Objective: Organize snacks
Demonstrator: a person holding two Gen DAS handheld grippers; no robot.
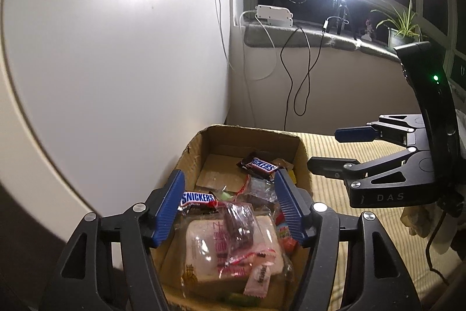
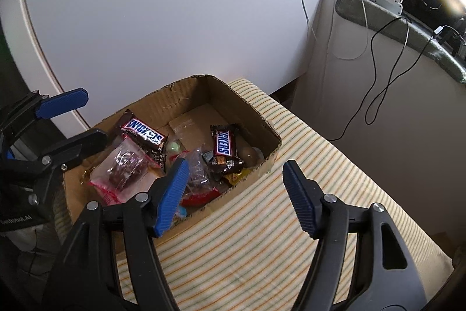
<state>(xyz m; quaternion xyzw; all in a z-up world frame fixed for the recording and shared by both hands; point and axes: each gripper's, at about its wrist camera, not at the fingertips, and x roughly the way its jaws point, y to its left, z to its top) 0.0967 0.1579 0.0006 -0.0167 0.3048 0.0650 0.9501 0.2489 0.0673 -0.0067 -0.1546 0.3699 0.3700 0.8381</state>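
Cardboard box [image 2: 186,95], two Snickers bars [image 2: 144,134]

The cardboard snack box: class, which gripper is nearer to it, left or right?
Left. The left gripper hangs open directly above the cardboard box and its snacks, while the right gripper is open off to the side, over the striped cloth.

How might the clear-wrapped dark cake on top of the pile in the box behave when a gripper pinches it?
The dark cake looks soft, so it may squash. Its glossy clear wrapper would probably crinkle and slip. It seems light and should lift easily from the cardboard box.
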